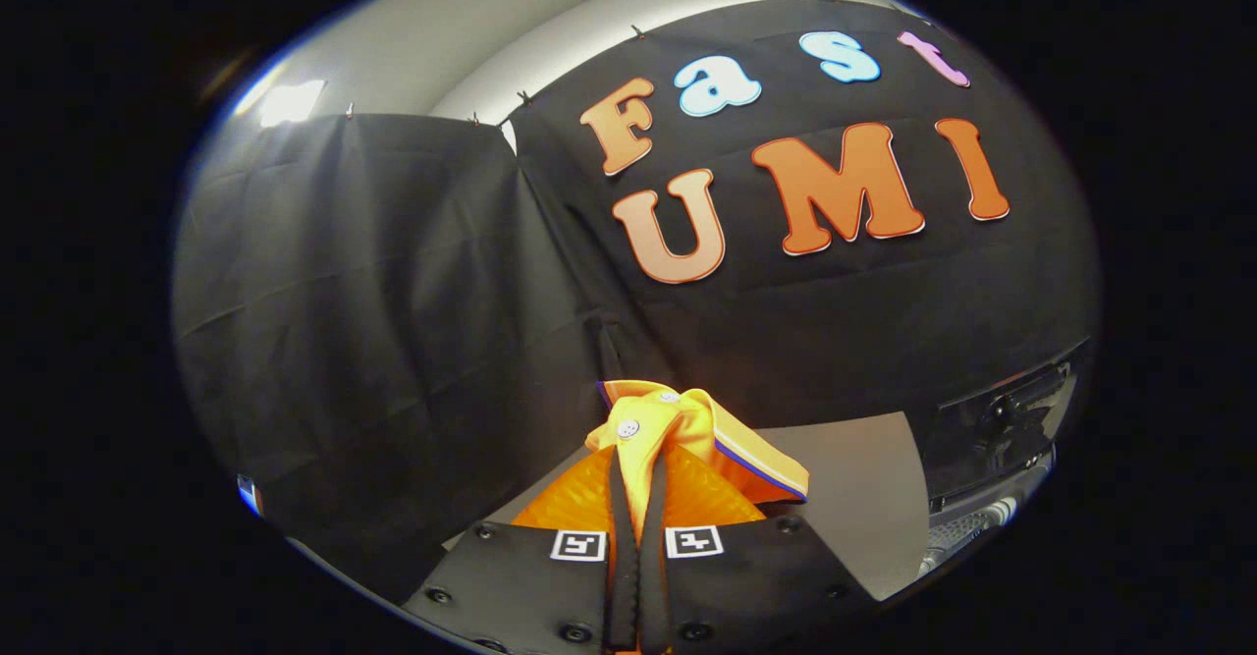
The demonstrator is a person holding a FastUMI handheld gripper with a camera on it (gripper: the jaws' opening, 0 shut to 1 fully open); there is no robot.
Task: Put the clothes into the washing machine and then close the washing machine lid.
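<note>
Gripper view: the gripper (638, 498) pinches the yellow shirt (678, 439) near its buttoned collar, cloth bunching at 12 o'clock just beyond the fingers; soft, light and limp, it probably needs this thick collar hold to avoid slipping.

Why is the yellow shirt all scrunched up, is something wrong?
Nothing looks wrong. The yellow shirt bunches up because the gripper is shut on its fabric, lifted in front of the black cloth wall. The washing machine sits off to one side.
</note>
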